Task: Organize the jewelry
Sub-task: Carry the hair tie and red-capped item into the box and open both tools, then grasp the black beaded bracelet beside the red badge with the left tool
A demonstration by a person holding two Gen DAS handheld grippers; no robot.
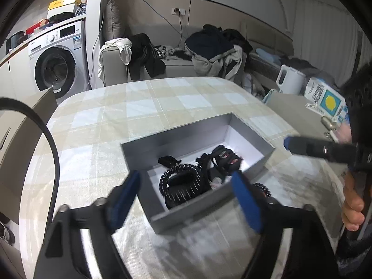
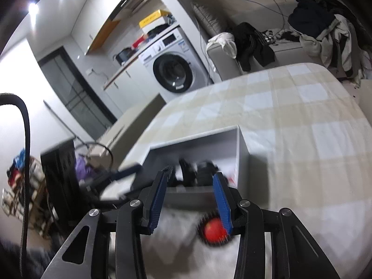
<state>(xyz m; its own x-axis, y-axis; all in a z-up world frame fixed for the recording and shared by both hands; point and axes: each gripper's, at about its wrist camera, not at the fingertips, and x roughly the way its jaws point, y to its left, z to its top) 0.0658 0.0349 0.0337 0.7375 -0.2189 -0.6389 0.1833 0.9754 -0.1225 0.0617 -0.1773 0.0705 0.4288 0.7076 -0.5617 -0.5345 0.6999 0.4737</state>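
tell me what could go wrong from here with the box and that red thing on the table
1. The red round brush lies outside the grey box, partly behind a pad of the right gripper; it could get knocked or missed.
2. The left gripper, open, straddles the box's near wall; a push could shove the box across the table.
3. The black items in the box look tangled, so lifting one may drag others.

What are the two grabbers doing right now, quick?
Left gripper: open, empty, over the box.
Right gripper: open, holding nothing.
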